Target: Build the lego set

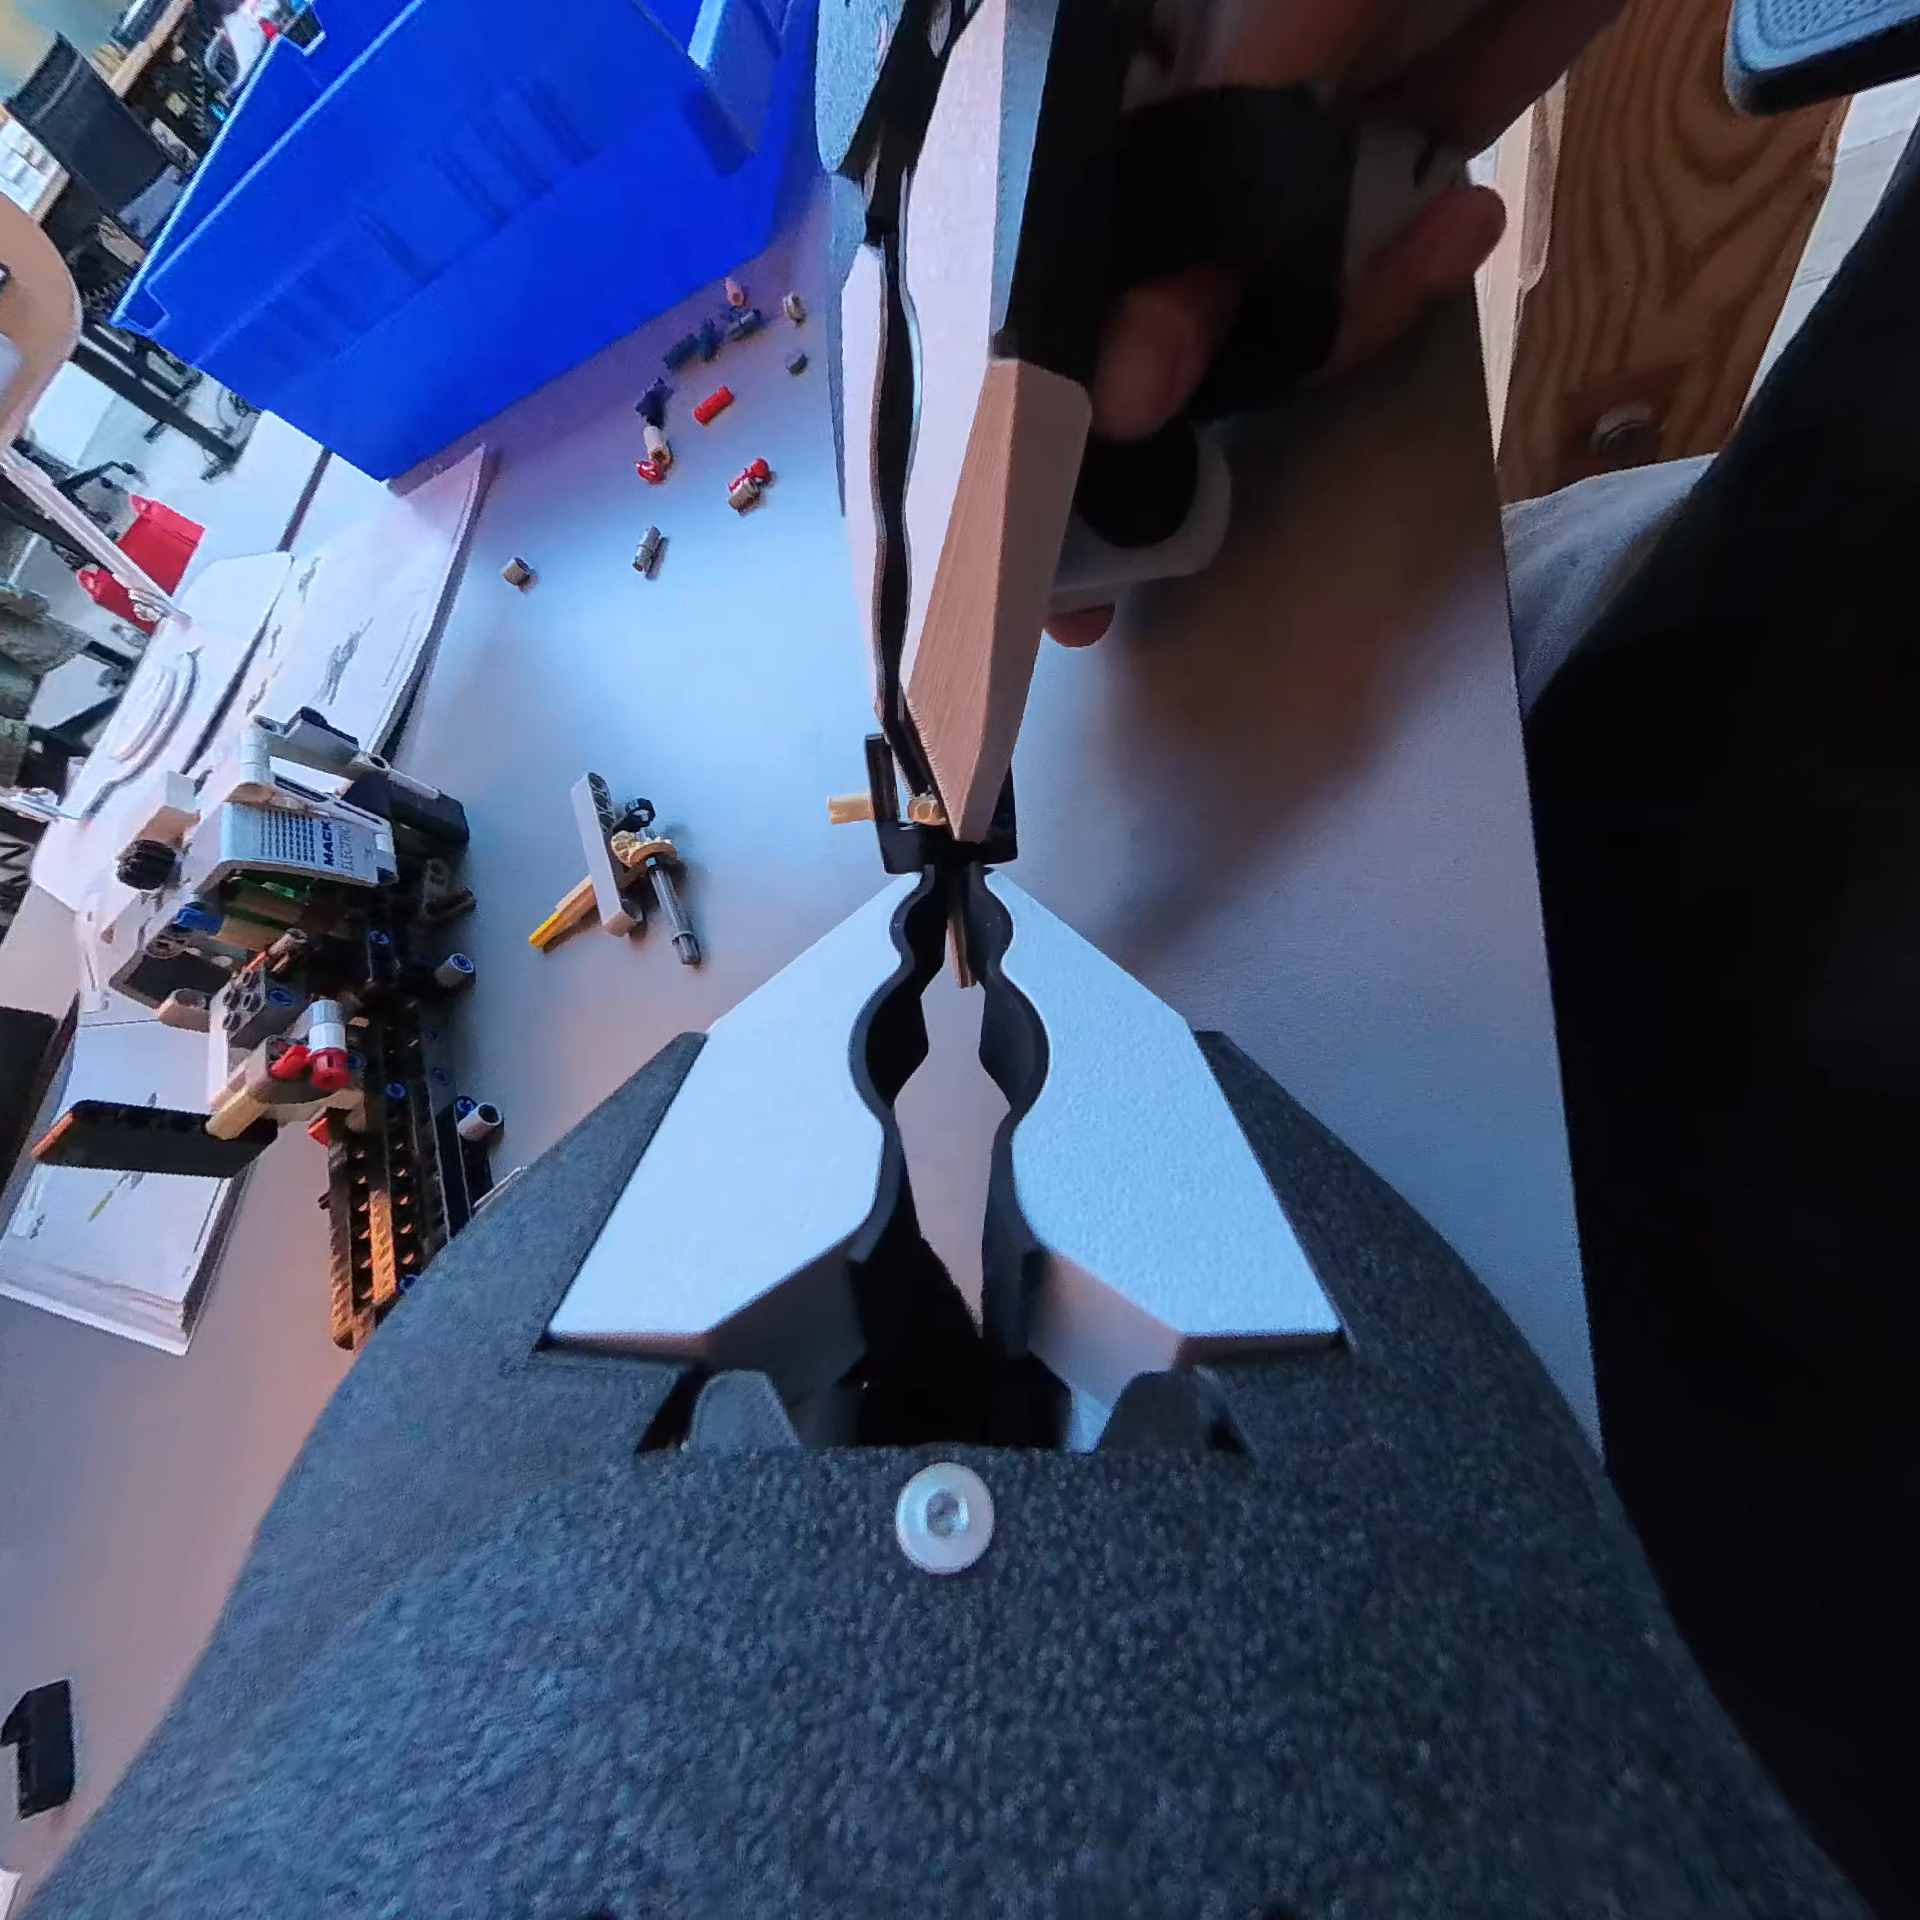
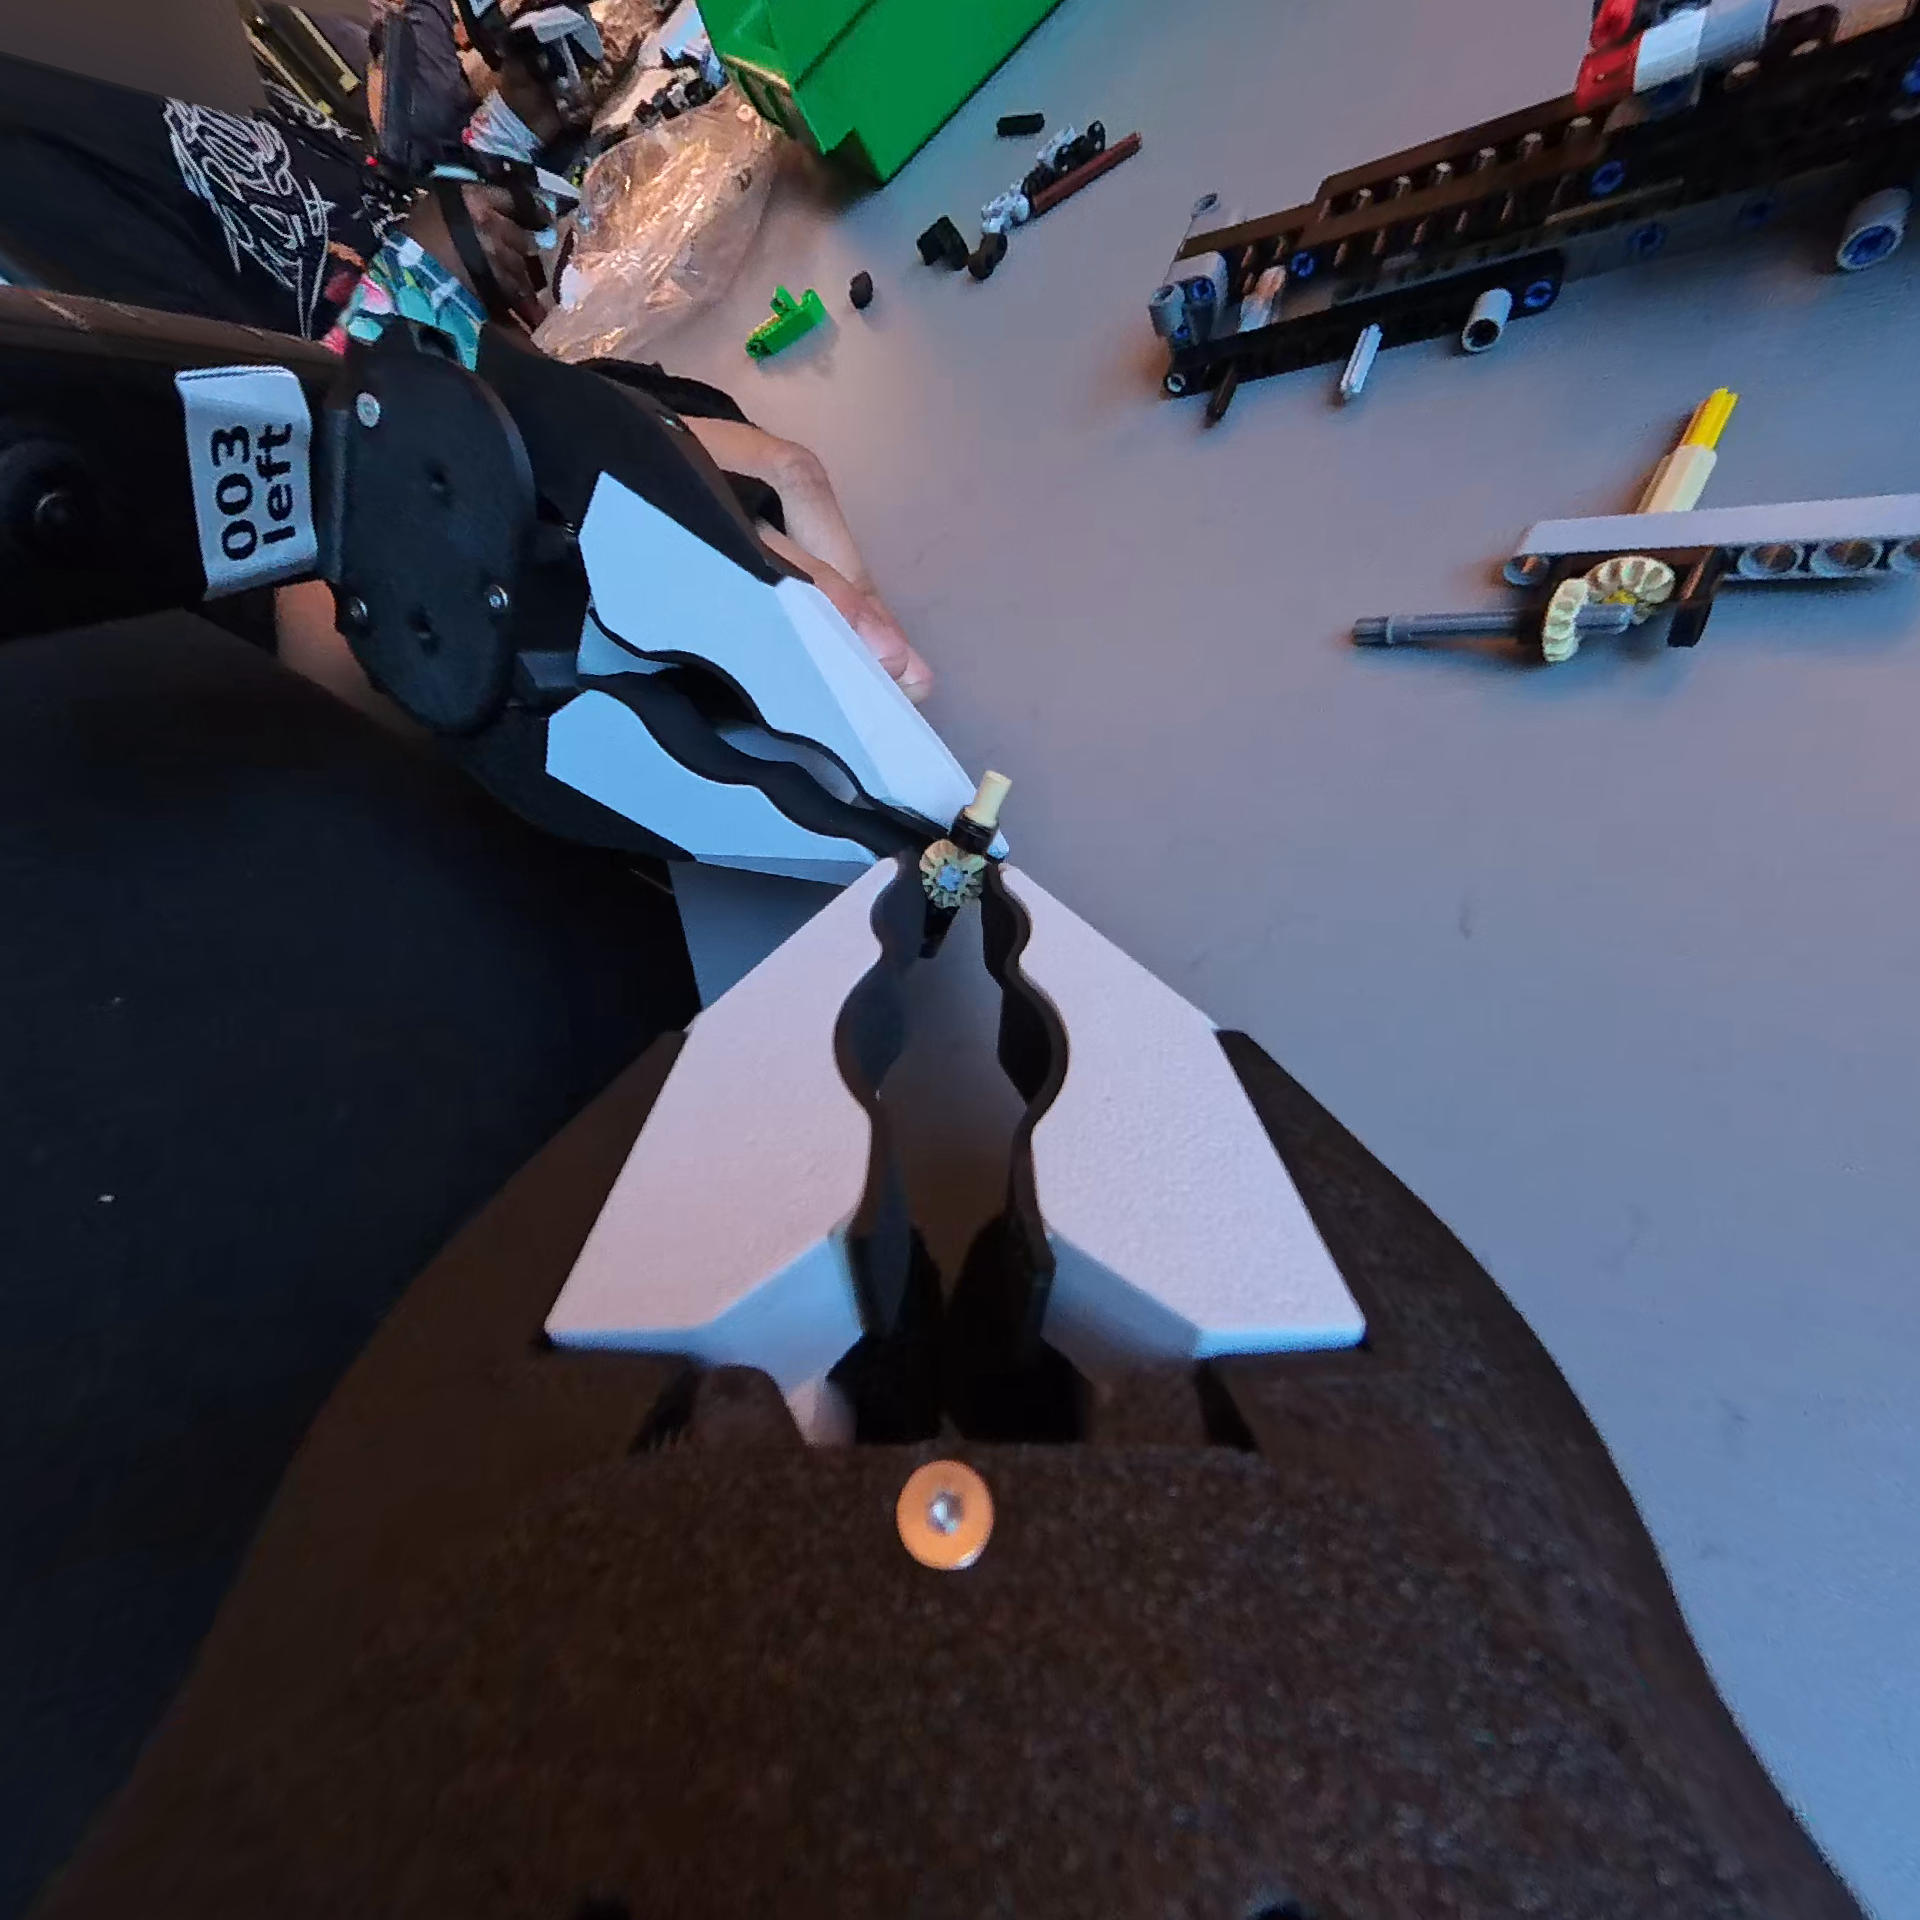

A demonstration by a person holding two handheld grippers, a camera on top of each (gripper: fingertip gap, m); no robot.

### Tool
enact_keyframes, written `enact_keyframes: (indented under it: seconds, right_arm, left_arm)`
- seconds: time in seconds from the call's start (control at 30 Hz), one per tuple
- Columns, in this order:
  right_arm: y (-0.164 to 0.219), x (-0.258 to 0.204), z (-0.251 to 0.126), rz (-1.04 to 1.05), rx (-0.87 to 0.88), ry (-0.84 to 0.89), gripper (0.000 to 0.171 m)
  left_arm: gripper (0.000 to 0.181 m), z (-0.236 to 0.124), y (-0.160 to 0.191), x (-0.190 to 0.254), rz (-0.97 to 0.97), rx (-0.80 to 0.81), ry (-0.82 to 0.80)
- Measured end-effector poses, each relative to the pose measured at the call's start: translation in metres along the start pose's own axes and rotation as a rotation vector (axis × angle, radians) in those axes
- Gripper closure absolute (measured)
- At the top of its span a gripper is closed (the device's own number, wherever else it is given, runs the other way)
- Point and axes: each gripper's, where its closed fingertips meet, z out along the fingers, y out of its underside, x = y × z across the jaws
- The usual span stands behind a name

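A small black connector [image 1: 902,831] with a tan pin [image 1: 847,808] sticking out of it is held in the air between both grippers. My left gripper [image 1: 951,883] is shut on the connector's lower end. My right gripper [image 1: 951,816] comes down from above and meets it tip to tip. In the right wrist view my right gripper [image 2: 951,883] is shut on a tan gear [image 2: 948,879] mounted on the connector [image 2: 977,831]. The left gripper [image 2: 971,836] reaches in from the left, and the tan pin [image 2: 992,795] points up and away.
A long dark truck chassis [image 1: 353,1039] [image 2: 1507,239] lies on the grey table [image 1: 727,675] beside an open instruction booklet [image 1: 114,1226]. A grey beam with gears and an axle [image 1: 623,873] [image 2: 1621,597] lies near. Loose small parts [image 1: 717,405], a blue bin [image 1: 468,208] and a green bin [image 2: 883,62] stand farther off. Less than 4 cm separates the two grippers' tips.
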Motion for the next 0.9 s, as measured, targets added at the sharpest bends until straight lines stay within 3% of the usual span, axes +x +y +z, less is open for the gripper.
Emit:
enact_keyframes:
  seconds: [0.13,0.23,0.33,0.5,0.63,0.8,0.9]
  right_arm:
    - [-0.005,0.002,-0.003,0.002,0.03,0.006,0.159]
    - [-0.024,0.0,-0.014,-0.006,0.148,-0.026,0.153]
    - [-0.037,-0.001,-0.018,-0.059,0.217,0.012,0.13]
    - [-0.056,0.013,-0.037,-0.089,0.302,0.11,0.135]
    - [-0.048,0.035,-0.038,-0.147,0.237,0.256,0.134]
    - [-0.047,0.038,-0.034,-0.357,0.181,0.456,0.136]
    - [-0.048,0.033,-0.031,-0.394,0.178,0.481,0.138]
  left_arm:
    - [0.18,0.002,0.0,-0.003,-0.027,0.006,0.017]
    - [0.18,0.0,-0.011,-0.019,-0.163,0.074,0.007]
    - [0.179,0.001,-0.013,-0.032,-0.365,0.074,0.027]
    - [0.18,0.003,0.003,-0.051,-0.56,0.03,0.024]
    - [0.18,0.002,-0.009,-0.06,-0.813,0.084,0.087]
    - [0.18,0.011,-0.028,-0.065,-0.985,0.123,0.115]
    - [0.18,0.019,-0.035,-0.071,-1.093,0.158,0.092]
